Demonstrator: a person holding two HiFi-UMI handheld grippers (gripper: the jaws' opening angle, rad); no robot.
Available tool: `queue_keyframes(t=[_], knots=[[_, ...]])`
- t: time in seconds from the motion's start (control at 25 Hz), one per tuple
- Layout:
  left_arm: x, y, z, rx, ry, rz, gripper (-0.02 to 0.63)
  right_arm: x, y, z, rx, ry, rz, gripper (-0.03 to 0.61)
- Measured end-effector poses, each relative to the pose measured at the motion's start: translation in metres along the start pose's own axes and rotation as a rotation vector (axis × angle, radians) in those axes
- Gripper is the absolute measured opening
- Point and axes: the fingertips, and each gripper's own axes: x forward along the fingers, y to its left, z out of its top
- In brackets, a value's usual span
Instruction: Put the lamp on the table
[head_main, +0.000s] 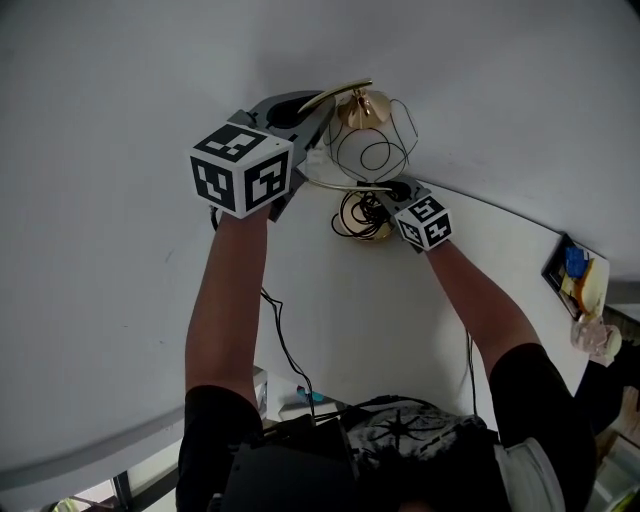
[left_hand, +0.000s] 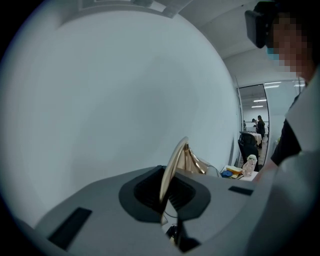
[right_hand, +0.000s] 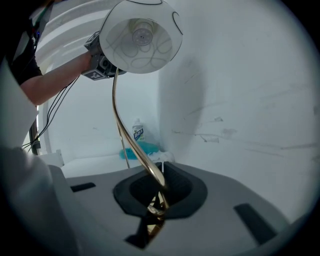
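The lamp has a thin curved brass stem (head_main: 338, 95), a clear glass shade with a swirl pattern (head_main: 378, 145) and a brass base (head_main: 362, 222). It is held over the white table (head_main: 370, 310), close to the wall. My left gripper (head_main: 308, 112) is shut on the upper stem (left_hand: 172, 165), just below the brass fitting (left_hand: 194, 162). Lower down, near the base, my right gripper (head_main: 388, 196) is shut on the stem (right_hand: 125, 127). The right gripper view looks up into the shade (right_hand: 140, 37). Whether the base touches the table is hidden.
A white wall rises right behind the lamp. A cleaner bottle (right_hand: 138, 133) and a teal cloth (right_hand: 137, 149) sit in the table's corner. Blue and yellow items (head_main: 578, 275) lie at the table's right end. A black cable (head_main: 285, 345) runs along my left arm.
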Motion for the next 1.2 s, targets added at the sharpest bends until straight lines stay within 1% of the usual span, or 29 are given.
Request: queue_keyframes(t=[0.16,0.32,0.56,0.68,0.84,0.92,1.0,1.08,1.2], knots=[[0.009,0.008,-0.009,0.003,0.011,0.015,0.014,0.012,-0.006,-0.007,0.026,-0.016,0.014,0.018],[0.011,0.012,-0.012,0.0,0.005,0.023,0.014,0.016,-0.008,-0.008,0.015,-0.036,0.017,0.02],[0.005,0.005,-0.007,0.019,0.001,0.019,0.014,0.015,-0.003,-0.004,-0.003,-0.051,0.027,0.02],[0.006,0.005,-0.007,0.013,0.0,0.021,0.014,0.015,-0.003,-0.003,0.007,-0.046,0.032,0.02],[0.009,0.007,-0.012,-0.005,0.013,0.005,0.014,0.016,-0.006,-0.01,0.036,-0.016,0.016,0.021],[0.01,0.007,-0.011,-0.008,0.02,-0.002,0.014,0.014,-0.006,-0.01,0.04,0.001,0.005,0.034],[0.008,0.006,-0.01,-0.005,0.021,-0.006,0.014,0.012,-0.006,-0.007,0.021,0.007,-0.008,0.094],[0.006,0.004,-0.009,-0.002,0.018,-0.008,0.014,0.007,-0.005,-0.005,0.003,0.016,-0.016,0.135],[0.005,0.003,-0.009,-0.006,0.015,-0.008,0.014,0.0,-0.005,-0.005,-0.015,0.034,-0.029,0.155]])
